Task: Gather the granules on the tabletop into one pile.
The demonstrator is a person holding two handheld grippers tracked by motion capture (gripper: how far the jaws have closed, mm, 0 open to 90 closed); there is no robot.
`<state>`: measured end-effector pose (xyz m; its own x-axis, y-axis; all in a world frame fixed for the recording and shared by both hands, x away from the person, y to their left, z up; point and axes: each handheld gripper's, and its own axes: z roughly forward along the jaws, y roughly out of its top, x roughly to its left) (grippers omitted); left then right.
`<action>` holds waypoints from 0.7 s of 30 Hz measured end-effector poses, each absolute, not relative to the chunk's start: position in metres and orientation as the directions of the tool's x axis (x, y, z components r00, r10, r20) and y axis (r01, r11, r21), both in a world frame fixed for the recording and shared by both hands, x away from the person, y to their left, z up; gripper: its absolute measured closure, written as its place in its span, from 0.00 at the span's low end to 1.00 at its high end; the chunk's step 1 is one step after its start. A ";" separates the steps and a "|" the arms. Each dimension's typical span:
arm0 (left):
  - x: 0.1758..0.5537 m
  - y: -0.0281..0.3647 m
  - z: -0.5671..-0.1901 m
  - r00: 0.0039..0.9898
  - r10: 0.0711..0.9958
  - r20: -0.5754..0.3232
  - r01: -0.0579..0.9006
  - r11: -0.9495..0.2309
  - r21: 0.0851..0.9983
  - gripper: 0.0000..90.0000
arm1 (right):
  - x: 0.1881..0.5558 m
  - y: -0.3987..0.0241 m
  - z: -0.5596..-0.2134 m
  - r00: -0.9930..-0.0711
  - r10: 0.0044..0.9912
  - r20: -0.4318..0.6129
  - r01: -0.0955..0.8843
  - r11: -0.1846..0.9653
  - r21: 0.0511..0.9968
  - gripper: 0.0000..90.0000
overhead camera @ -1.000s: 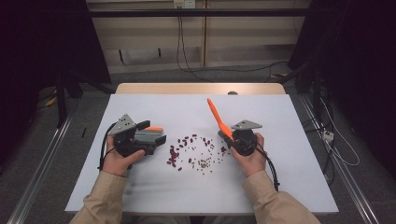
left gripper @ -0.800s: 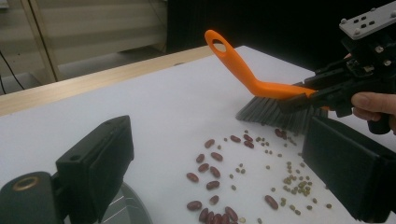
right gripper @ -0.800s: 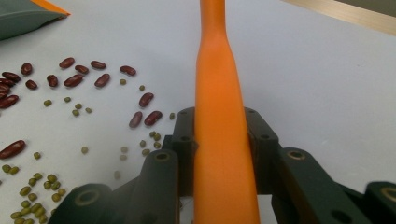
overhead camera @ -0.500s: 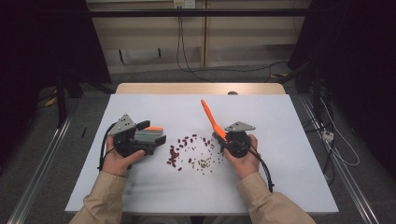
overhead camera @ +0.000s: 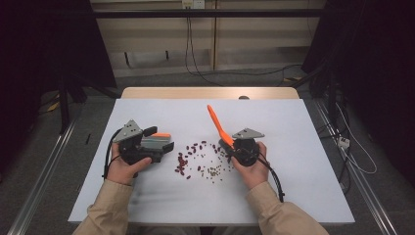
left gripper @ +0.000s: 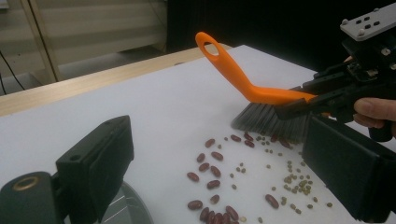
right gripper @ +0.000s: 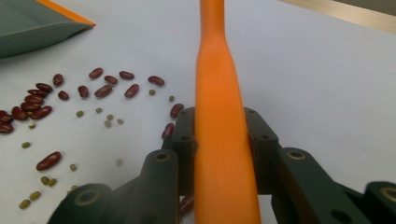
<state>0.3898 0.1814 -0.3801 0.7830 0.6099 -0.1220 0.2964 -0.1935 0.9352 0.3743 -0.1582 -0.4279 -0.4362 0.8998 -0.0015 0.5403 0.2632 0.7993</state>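
Note:
Red kidney beans (overhead camera: 183, 161) and small green beans (overhead camera: 213, 171) lie scattered on the white table (overhead camera: 293, 127) between my hands. My right gripper (overhead camera: 229, 145) is shut on an orange brush (overhead camera: 215, 122), whose handle slants up and away. The grey bristles (left gripper: 266, 119) rest on the table at the far edge of the beans (left gripper: 210, 168). In the right gripper view both jaws press on the handle (right gripper: 217, 70). My left gripper (overhead camera: 164, 144) is shut on a grey dustpan (overhead camera: 155, 142) with an orange edge, lying left of the beans with its mouth facing them.
The table's wooden far edge (overhead camera: 210, 93) runs behind the white top. Cables trail from both grippers toward the person's sleeves. Dark floor and metal rails (overhead camera: 44, 186) flank the table. Bare white surface lies beyond and to the right of the brush.
My right hand has shifted slightly left with the brush, bringing the bristles against the beans. The left hand and dustpan have stayed put.

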 end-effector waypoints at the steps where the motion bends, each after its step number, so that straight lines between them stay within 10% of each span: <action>1: 0.390 0.182 -0.380 0.783 0.610 -0.121 0.296 -0.194 0.935 0.10 | 0.374 -0.156 -0.428 -0.433 0.902 -0.006 0.540 0.264 0.799 0.78; 21: 0.390 0.183 -0.379 0.784 0.609 -0.116 0.291 -0.197 0.936 0.10 | 0.370 -0.126 -0.429 -0.470 0.883 -0.018 0.509 0.287 0.811 0.78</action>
